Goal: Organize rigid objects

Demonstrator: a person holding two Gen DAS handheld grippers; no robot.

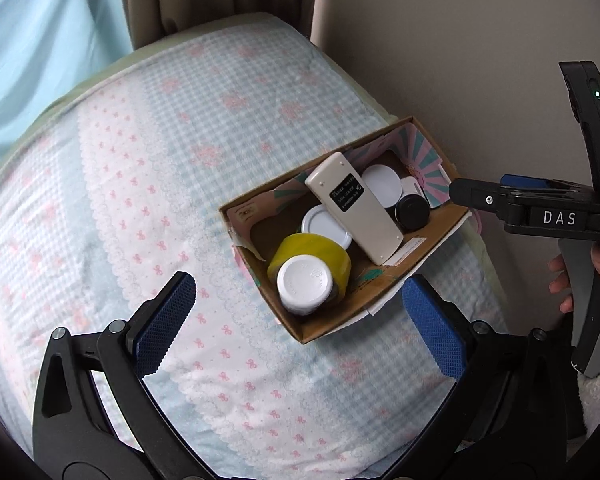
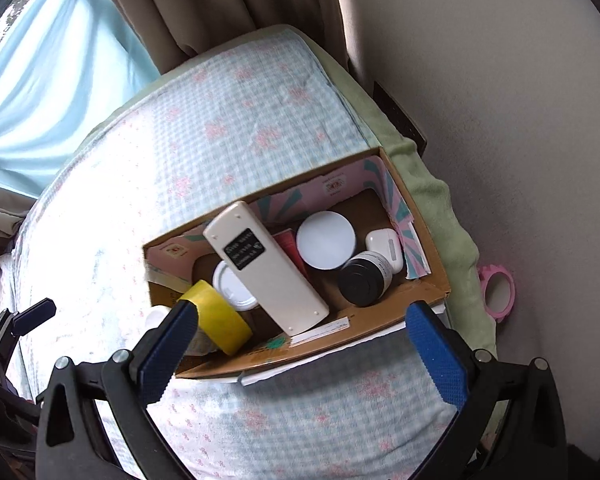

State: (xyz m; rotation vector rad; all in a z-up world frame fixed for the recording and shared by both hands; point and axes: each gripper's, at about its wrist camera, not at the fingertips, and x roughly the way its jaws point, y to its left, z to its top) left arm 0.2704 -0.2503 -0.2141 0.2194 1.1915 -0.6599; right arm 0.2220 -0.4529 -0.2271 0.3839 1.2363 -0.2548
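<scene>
Judging by how things lie, you are close to done: the cardboard box [image 2: 384, 314] on the bed [image 1: 140, 184] already holds the beige remote [image 2: 266, 272] lying slantwise across the top, the yellow tape roll [image 1: 312, 254] with a white-capped bottle [image 1: 305, 285] pushed through it, two white lids [image 2: 326, 246], a black-capped jar [image 2: 362, 280] and a small white case [image 2: 386, 246] in the far corner. No loose item shows on the bedspread around the box. Your left claw [image 1: 296, 316] is spread wide and carries nothing, hanging just before the box's near end. Your right claw [image 2: 300, 340] is likewise released and bare, its fingers straddling the box's near wall. What may remain is small: the remote sits propped on the other things, not flat, and a pink ring [image 2: 498, 290] lies off the bed's edge by the wall; whether it belongs to the job, I cannot tell.
</scene>
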